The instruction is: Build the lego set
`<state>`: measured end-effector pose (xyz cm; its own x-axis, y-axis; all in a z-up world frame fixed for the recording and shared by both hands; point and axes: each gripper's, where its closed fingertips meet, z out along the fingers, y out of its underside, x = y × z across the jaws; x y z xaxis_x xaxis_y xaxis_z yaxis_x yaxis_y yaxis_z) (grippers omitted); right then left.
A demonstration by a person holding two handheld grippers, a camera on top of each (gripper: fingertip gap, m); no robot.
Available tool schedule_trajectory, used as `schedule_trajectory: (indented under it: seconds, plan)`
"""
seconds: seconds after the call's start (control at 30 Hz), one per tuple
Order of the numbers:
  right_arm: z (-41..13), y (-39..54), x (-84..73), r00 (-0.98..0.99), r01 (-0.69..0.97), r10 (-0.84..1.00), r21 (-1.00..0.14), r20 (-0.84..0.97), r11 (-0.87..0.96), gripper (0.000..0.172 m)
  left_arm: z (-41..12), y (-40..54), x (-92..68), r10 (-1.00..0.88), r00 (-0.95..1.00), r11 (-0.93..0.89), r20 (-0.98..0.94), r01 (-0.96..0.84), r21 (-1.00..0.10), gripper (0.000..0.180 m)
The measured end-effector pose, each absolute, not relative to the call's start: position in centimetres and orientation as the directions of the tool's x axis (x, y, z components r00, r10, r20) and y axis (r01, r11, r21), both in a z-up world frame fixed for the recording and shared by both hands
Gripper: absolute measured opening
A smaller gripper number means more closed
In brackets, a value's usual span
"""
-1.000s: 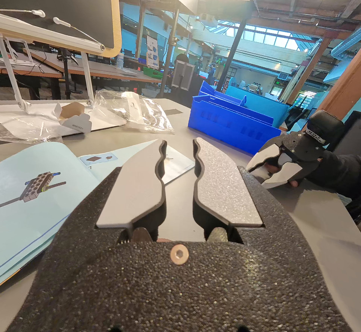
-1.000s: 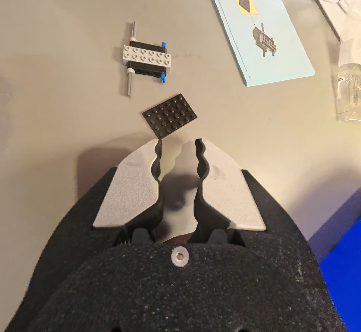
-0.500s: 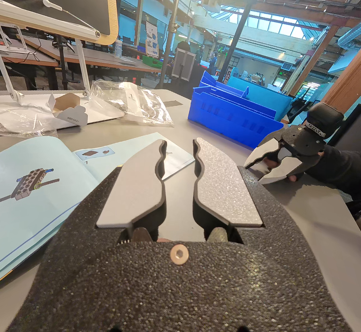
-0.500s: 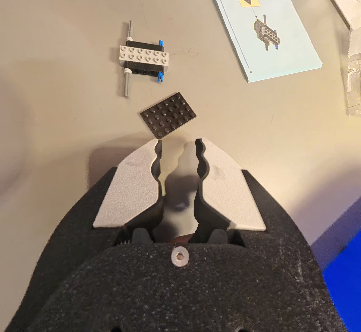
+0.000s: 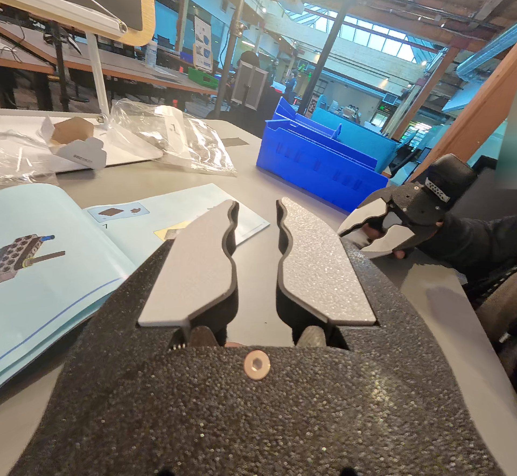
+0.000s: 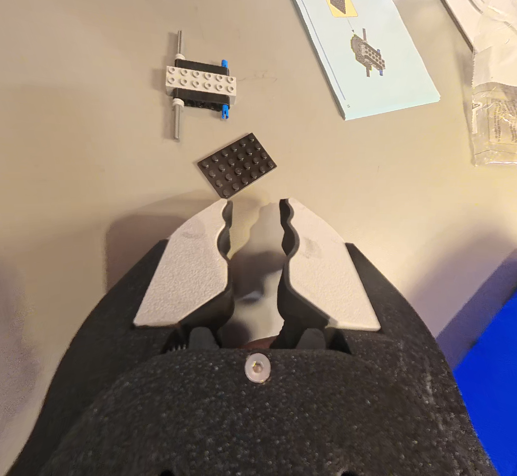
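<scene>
Both grippers' fingers stand parted, grasping nothing: right gripper (image 6: 256, 202) just short of the black studded plate (image 6: 237, 169), left gripper (image 5: 256, 205) beyond it over the booklet (image 5: 179, 210).

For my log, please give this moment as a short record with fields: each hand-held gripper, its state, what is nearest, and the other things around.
left hand-held gripper: open, empty, over the booklet
right hand-held gripper: open, empty, just short of the black plate
beyond the plate: brick assembly with grey axle and blue pins
right of it: plastic bag
table: grey
far side: blue bin
</scene>
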<state>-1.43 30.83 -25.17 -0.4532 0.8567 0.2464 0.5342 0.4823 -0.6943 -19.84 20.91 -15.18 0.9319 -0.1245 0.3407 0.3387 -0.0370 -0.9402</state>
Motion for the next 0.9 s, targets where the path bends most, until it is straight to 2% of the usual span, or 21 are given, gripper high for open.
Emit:
schedule_trajectory:
  seconds: [0.47,0.9]
  plan:
    - [-25.1,32.0,0.5,-0.422,0.545,0.87,-0.697,0.254,0.467,0.034,-14.6,20.0,-20.2,-0.146,0.914,0.029,0.379,0.387,-0.922,0.027]
    - [-25.0,31.9,1.5,-0.452,0.499,0.842,-0.698,0.296,0.513,0.033,-15.6,21.3,-19.3,-0.139,0.91,-0.066,0.391,0.385,-0.921,0.027]
